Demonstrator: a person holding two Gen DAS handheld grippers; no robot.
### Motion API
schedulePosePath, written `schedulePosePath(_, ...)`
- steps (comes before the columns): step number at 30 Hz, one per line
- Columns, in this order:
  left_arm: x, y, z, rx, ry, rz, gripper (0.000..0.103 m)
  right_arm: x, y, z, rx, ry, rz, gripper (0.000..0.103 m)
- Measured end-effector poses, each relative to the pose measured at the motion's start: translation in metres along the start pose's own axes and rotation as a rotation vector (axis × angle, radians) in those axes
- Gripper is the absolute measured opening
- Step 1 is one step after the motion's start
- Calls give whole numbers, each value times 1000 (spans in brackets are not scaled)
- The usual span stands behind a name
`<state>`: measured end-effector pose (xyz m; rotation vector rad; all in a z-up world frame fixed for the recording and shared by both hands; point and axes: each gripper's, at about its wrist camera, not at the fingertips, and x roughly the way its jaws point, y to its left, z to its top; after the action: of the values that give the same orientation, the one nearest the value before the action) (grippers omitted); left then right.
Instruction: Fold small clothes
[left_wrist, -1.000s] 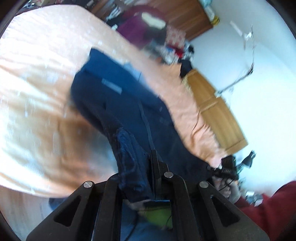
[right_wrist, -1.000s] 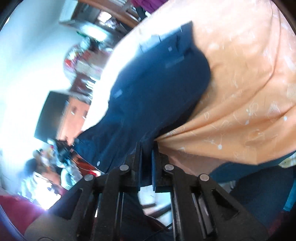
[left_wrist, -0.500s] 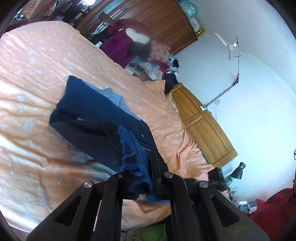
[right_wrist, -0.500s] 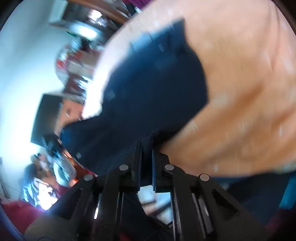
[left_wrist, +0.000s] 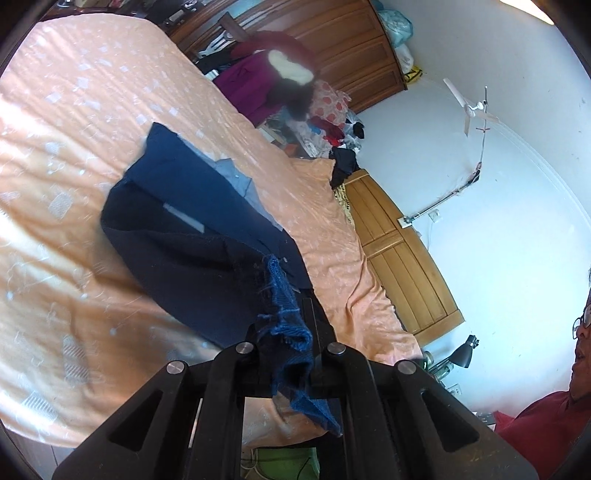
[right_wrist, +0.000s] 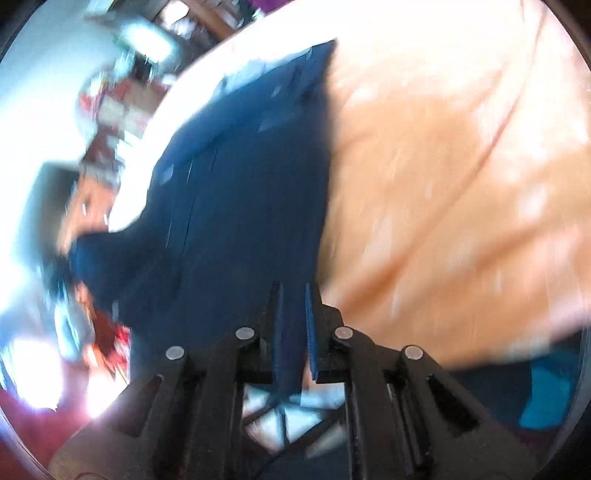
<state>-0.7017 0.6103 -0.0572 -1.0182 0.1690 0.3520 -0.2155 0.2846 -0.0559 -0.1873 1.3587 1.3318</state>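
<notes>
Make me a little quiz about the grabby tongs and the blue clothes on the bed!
1. True or false: the left tongs pinch a frayed edge of the dark navy denim garment.
2. What does the garment lie on? A) wooden floor B) peach patterned bedsheet C) glass table
3. Fill in: the right tongs are shut on the garment's ____-coloured cloth.

Key: 1 true; 2 B; 3 navy.
</notes>
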Motion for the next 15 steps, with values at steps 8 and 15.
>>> schedulePosePath(8,-6,9,-1,-27,-22,-1,6,74,-41,-79,36,481,-250,4)
schedulePosePath(15,-1,13,-4,-50,-25,-21,6,9,-19,-58,142,161,28,52)
